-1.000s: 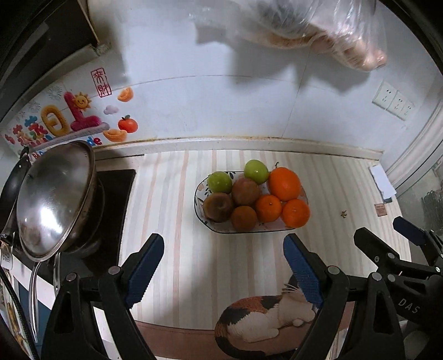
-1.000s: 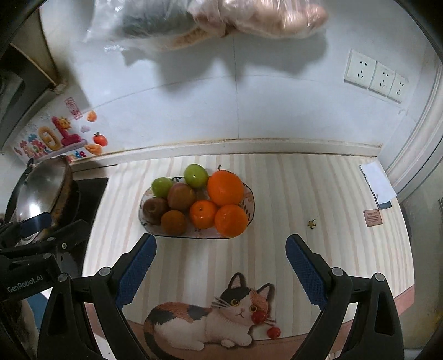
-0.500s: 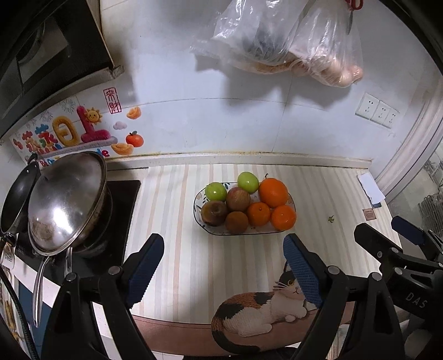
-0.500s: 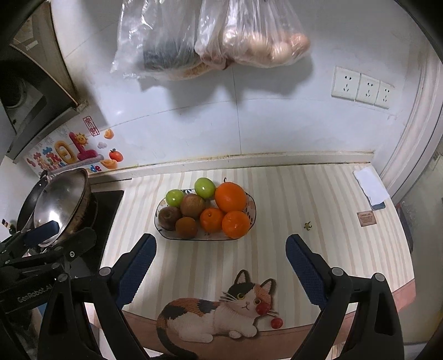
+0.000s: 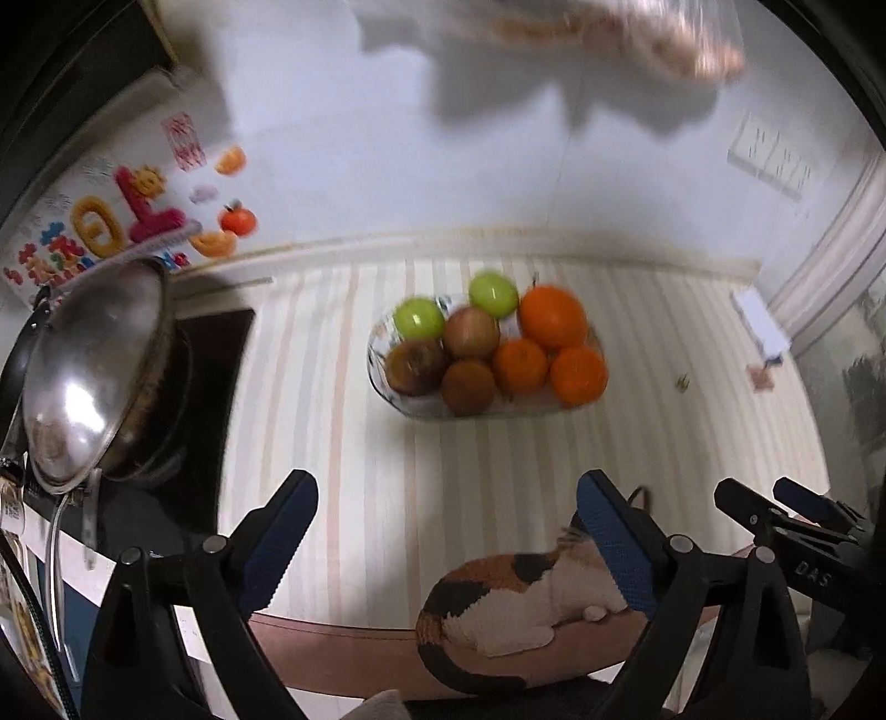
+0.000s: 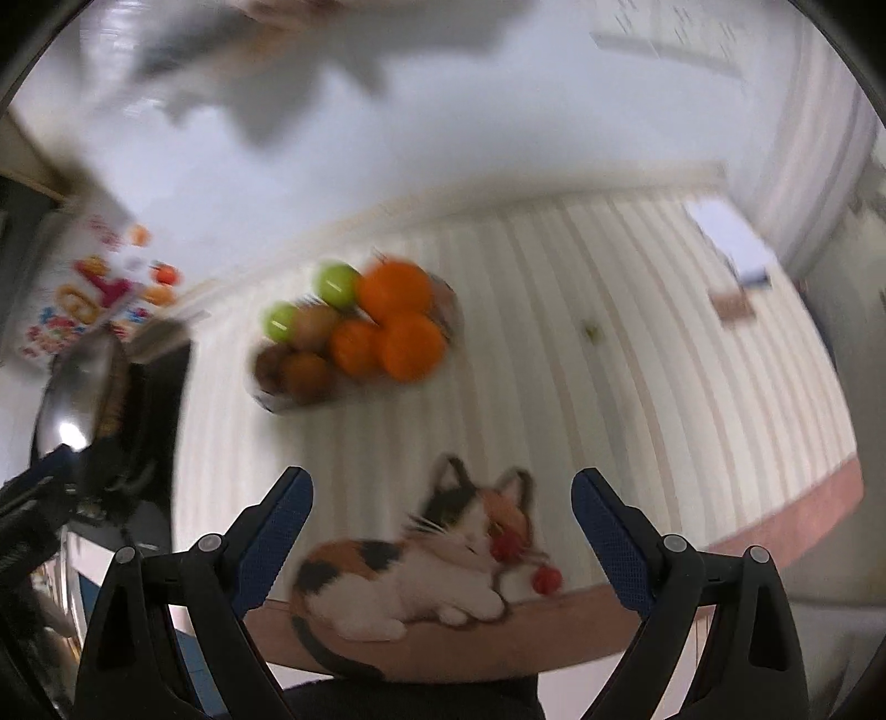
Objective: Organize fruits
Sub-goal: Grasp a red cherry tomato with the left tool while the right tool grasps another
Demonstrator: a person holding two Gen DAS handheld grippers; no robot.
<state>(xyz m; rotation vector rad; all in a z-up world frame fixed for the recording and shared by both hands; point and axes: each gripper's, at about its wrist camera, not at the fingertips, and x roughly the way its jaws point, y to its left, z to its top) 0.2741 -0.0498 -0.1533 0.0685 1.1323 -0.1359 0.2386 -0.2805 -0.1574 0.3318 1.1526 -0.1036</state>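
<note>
A glass fruit bowl (image 5: 387, 387) stands in the middle of the striped counter. It holds two green apples (image 5: 419, 318), three oranges (image 5: 552, 315) and brown fruits (image 5: 468, 385). The bowl also shows, blurred, in the right wrist view (image 6: 266, 396). My left gripper (image 5: 446, 518) is open and empty, above the counter's near edge, well short of the bowl. My right gripper (image 6: 442, 515) is open and empty over the cat picture (image 6: 421, 565). It also shows at the right of the left wrist view (image 5: 786, 515).
A steel wok (image 5: 88, 376) sits on a black stove (image 5: 210, 376) at the left. Wall sockets (image 5: 769, 160) and hanging plastic bags (image 5: 637, 33) are on the back wall. A white card (image 5: 758, 327) and a small tag (image 5: 761, 379) lie at the counter's right end.
Both views have swung down and closer to the counter, with motion blur. The right gripper's view has tilted. The fruit and bowl have not moved. Both grippers stay open.
</note>
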